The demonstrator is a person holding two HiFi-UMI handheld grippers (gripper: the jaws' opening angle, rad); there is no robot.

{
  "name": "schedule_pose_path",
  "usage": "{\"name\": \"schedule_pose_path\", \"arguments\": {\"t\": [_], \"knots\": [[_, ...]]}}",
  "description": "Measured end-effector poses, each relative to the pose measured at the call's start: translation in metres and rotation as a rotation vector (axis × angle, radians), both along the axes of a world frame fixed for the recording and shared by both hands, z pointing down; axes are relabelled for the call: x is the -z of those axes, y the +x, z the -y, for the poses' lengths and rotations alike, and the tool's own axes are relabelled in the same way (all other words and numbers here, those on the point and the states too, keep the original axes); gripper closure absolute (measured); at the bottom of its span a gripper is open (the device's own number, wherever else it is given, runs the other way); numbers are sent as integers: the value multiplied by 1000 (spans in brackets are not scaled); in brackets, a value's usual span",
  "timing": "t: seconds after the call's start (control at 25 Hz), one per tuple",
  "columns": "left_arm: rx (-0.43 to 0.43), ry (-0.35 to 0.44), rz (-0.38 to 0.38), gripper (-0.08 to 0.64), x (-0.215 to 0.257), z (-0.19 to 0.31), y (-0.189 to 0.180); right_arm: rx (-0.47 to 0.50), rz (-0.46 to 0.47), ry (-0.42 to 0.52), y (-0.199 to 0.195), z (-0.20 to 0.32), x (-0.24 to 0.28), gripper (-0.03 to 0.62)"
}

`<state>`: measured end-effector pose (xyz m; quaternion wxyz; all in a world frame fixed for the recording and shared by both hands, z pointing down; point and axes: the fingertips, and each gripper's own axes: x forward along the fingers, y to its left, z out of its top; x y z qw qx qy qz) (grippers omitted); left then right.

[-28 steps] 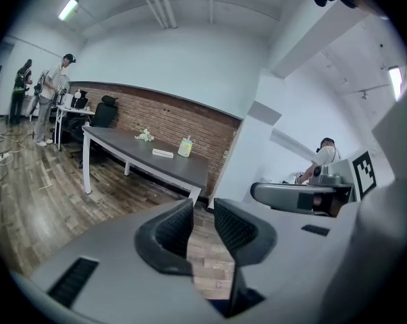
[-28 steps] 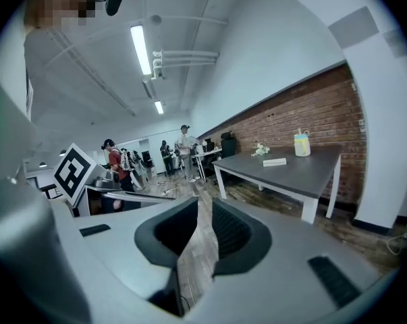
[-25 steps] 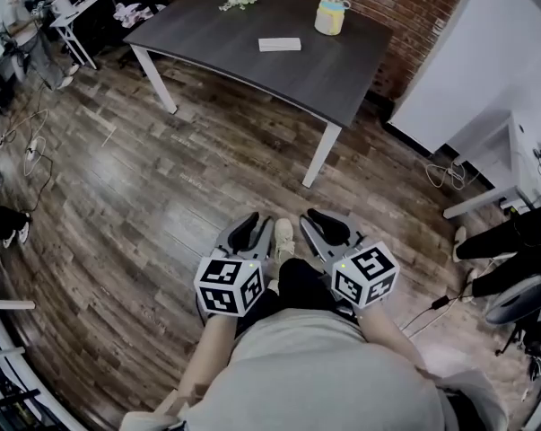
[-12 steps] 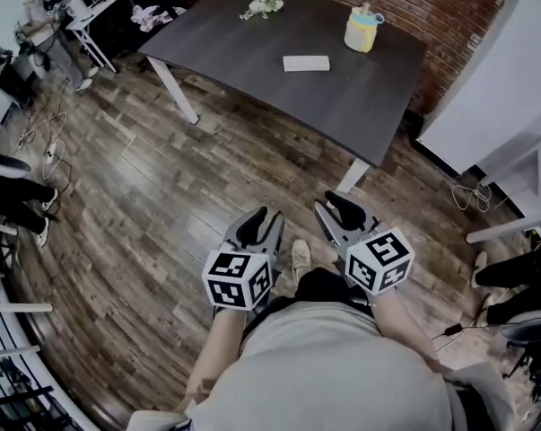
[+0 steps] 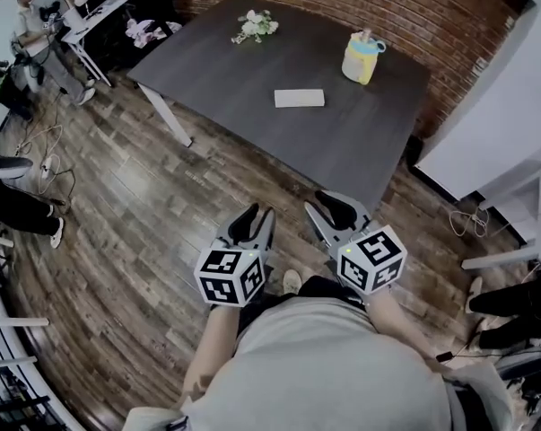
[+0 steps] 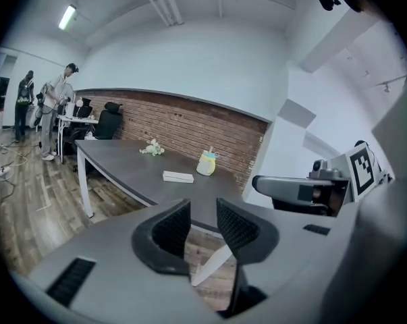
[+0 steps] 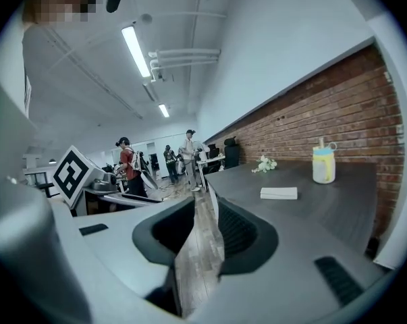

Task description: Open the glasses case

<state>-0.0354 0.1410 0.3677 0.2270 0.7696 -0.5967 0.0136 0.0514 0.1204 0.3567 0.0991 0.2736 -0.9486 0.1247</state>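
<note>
Flat white rectangular glasses case (image 5: 299, 98) lies crosswise on dark table (image 5: 243, 74), well ahead, midway between left tongs (image 5: 251, 225) and right tongs (image 5: 335, 212). Both sets stand apart, empty.

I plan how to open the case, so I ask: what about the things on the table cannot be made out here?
Case: too small in every view; hinge, seam and latch do not show.
Cup: contents hidden by its own wall and lid, all views.
Flowers: too small in all views; vase or loose, unclear.
</note>
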Motion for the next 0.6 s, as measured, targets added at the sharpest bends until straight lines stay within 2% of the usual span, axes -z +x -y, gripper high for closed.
{"name": "schedule_pose_path", "arguments": {"t": [0.6], "knots": [[-94,-78,-3,445,-20,73,18,-119,13,-95,24,62,-21,489]]}}
